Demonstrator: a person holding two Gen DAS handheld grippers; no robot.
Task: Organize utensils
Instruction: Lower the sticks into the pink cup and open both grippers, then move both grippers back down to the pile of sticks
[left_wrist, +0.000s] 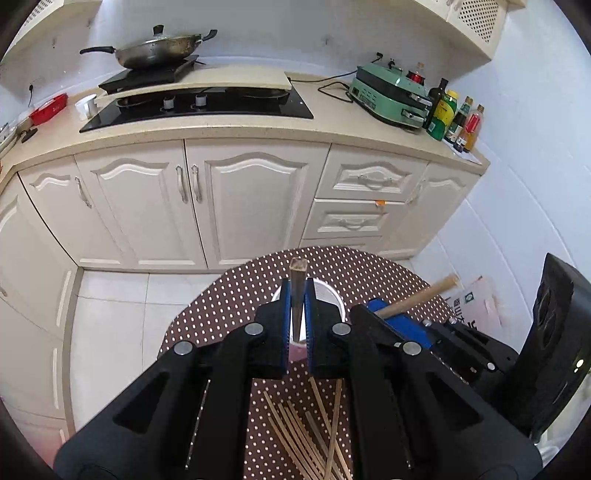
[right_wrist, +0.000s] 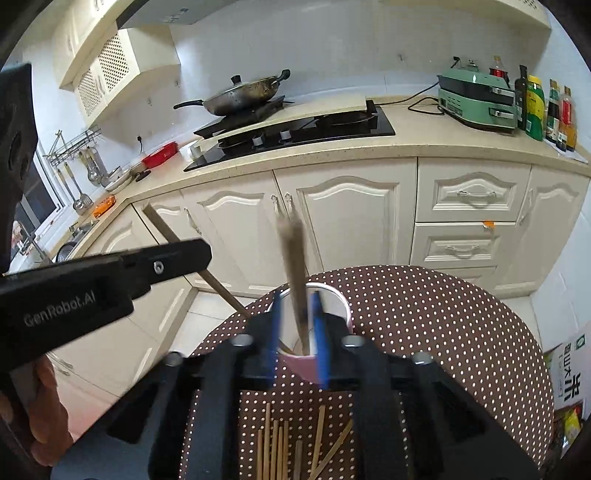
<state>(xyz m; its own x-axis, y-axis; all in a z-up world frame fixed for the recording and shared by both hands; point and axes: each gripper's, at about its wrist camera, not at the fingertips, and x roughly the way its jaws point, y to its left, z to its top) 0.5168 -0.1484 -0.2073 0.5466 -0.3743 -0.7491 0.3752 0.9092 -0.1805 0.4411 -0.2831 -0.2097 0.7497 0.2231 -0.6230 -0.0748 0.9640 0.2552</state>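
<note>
My left gripper (left_wrist: 297, 291) is shut on a brown chopstick (left_wrist: 297, 291) that stands upright over a pink-and-white cup (left_wrist: 334, 299) on the polka-dot table. My right gripper (right_wrist: 297, 325) is open over the same cup (right_wrist: 332, 299); a blurred chopstick (right_wrist: 293, 258) stands between its blue pads (right_wrist: 319, 332) with its lower end in the cup, apart from both pads. The right gripper (left_wrist: 391, 314) shows in the left view with a wooden stick (left_wrist: 424, 295) across it. Several loose chopsticks (left_wrist: 314, 435) lie on the table beneath both grippers, also in the right view (right_wrist: 280, 443).
The round brown polka-dot table (right_wrist: 443, 314) stands before cream kitchen cabinets (left_wrist: 251, 199). A wok (left_wrist: 155, 51), a hob (left_wrist: 199, 103), a green appliance (left_wrist: 391, 92) and bottles (left_wrist: 454, 118) sit on the counter. A cardboard box (right_wrist: 569, 369) is right of the table.
</note>
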